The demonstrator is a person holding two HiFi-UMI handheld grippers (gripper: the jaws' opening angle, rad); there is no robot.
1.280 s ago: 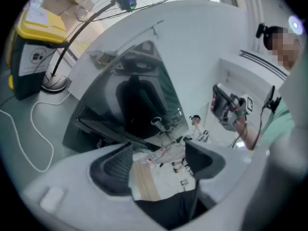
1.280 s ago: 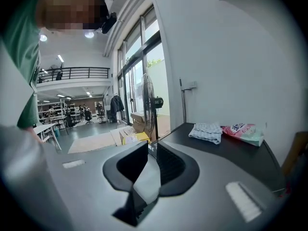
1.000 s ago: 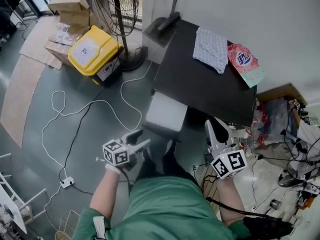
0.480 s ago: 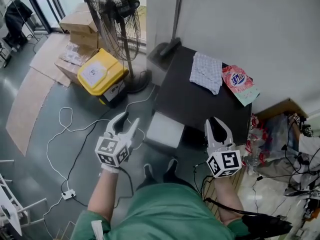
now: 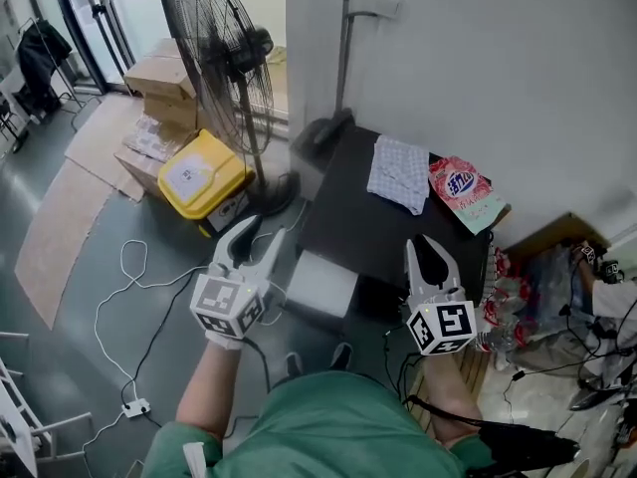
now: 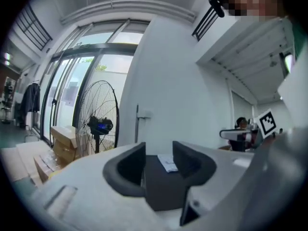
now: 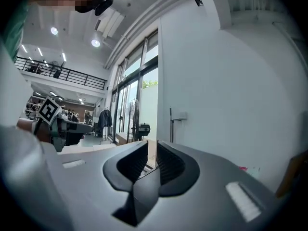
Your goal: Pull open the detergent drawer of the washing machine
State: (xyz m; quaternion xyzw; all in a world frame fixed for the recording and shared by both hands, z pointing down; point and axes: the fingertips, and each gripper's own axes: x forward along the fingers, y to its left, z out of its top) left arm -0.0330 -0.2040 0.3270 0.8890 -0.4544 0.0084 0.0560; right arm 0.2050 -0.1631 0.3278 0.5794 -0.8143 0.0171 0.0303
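Note:
The washing machine (image 5: 368, 222) shows from above as a black top against the white wall, with a checked cloth (image 5: 398, 172) and a pink detergent bag (image 5: 463, 192) on it. A pale grey box-shaped part (image 5: 318, 285) juts out at its front left; I cannot tell whether it is the drawer. My left gripper (image 5: 257, 234) hangs in the air left of that part, touching nothing. Its jaws have just been closing and keep a narrow gap, nothing between them (image 6: 159, 162). My right gripper (image 5: 428, 243) floats before the machine's right front, jaws together and empty (image 7: 151, 160).
A tall standing fan (image 5: 214, 58) is left of the machine, with a yellow-lidded bin (image 5: 199, 177) and cardboard boxes (image 5: 164, 83) beyond. White cables (image 5: 129, 267) and a power strip (image 5: 134, 406) lie on the grey floor. Bags and gear (image 5: 557, 287) crowd the right side.
Both grippers have risen. The left one rolled from a sideways tilt to upright and its jaws narrowed from wide open. The right one moved less and kept its jaws together.

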